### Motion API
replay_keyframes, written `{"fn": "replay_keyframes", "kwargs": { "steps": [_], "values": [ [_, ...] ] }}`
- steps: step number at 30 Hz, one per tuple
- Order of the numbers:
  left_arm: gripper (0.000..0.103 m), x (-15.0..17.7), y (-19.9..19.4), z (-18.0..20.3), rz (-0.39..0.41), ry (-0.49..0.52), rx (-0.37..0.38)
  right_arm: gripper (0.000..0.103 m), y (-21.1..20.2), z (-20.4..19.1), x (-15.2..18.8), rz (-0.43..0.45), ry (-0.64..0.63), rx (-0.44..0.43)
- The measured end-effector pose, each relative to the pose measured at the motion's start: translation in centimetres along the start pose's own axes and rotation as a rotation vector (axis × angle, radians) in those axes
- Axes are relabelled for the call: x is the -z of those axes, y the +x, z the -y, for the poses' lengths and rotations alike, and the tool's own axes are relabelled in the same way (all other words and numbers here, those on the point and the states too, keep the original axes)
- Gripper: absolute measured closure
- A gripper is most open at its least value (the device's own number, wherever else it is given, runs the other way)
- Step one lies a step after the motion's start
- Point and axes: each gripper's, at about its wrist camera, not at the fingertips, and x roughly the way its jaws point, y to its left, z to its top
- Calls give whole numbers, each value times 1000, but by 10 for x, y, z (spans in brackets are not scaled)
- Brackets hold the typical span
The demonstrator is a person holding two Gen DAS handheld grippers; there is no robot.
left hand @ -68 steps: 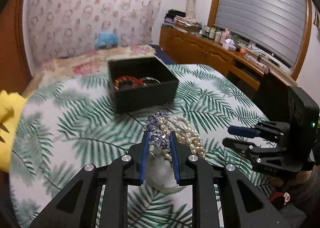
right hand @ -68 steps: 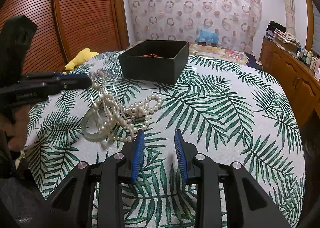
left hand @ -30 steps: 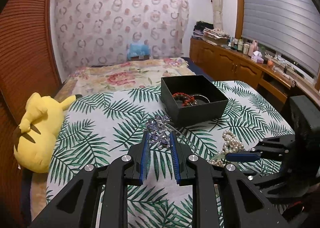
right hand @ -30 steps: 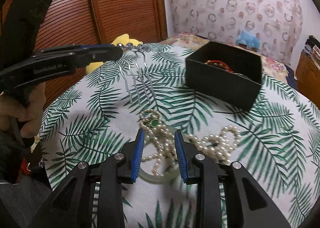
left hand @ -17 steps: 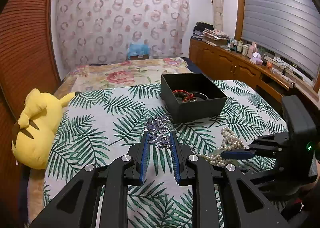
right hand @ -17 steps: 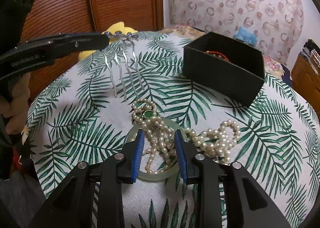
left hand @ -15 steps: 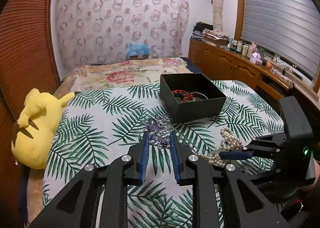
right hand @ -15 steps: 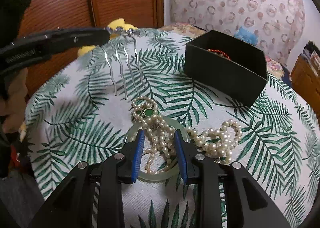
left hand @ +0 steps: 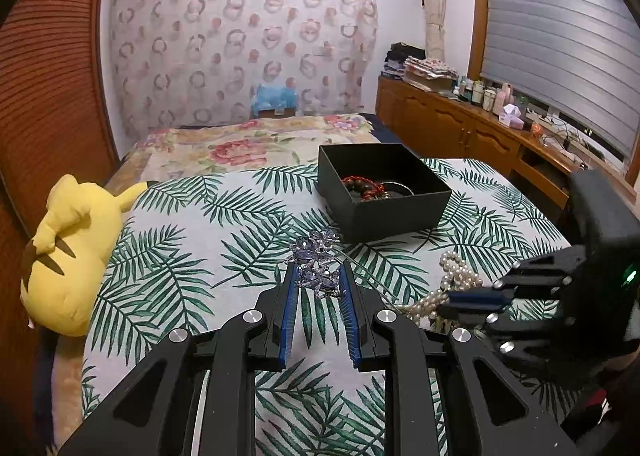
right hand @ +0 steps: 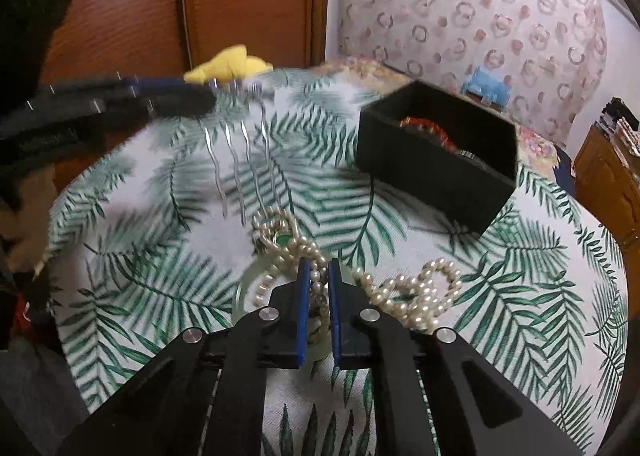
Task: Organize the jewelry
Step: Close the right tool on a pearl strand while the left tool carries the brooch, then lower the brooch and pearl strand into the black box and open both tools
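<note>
Pearls come first: the right gripper (right hand: 319,276) is clenched on a strand of the pearl necklace (right hand: 408,294), which lies heaped on the palm-leaf tablecloth (right hand: 540,256) and partly across one pale green bangle (right hand: 245,288). One small green stone (right hand: 283,241) sits among the beads just beyond the fingertips. Past it, blurred, the left gripper (right hand: 204,96) reaches in from the left side, holding one hair comb (right hand: 244,160) whose four wavy metal prongs hang down above the cloth, apart from the pearls.

From the left wrist view, the left gripper (left hand: 318,276) is closed on the comb's blue jewelled flower top (left hand: 316,256), lifted over the cloth. To its right the right gripper (left hand: 460,298) is low at the pearl heap (left hand: 456,276), hiding part of it. Farther on stands one open black box (left hand: 396,212), near the comb but not touching it, with a red beaded bracelet (left hand: 362,186) and a thin silver bangle (left hand: 398,188) inside; more may lie there, but I cannot tell. One yellow plush toy (left hand: 68,248) rests at the cloth's left edge, well apart from the jewelry. Beyond lie a floral bedspread (left hand: 240,146), one blue plush (left hand: 276,96) against the patterned curtain, and a wooden sideboard (left hand: 460,132) crowded with bottles under the shuttered window.
</note>
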Motion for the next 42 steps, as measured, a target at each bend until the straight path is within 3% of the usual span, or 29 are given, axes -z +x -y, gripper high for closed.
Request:
{"fn": "replay_keyframes", "kwargs": {
  "steps": [9, 21, 42],
  "values": [
    [84, 0, -2, 3, 15, 1, 3, 93, -43, 14, -25, 97, 6, -13],
    [84, -14, -8, 2, 43, 8, 7, 93, -74, 37, -54, 162, 10, -1],
    [84, -64, 1, 15, 107, 43, 7, 93, -48, 107, -120, 187, 85, 69]
  ]
}}
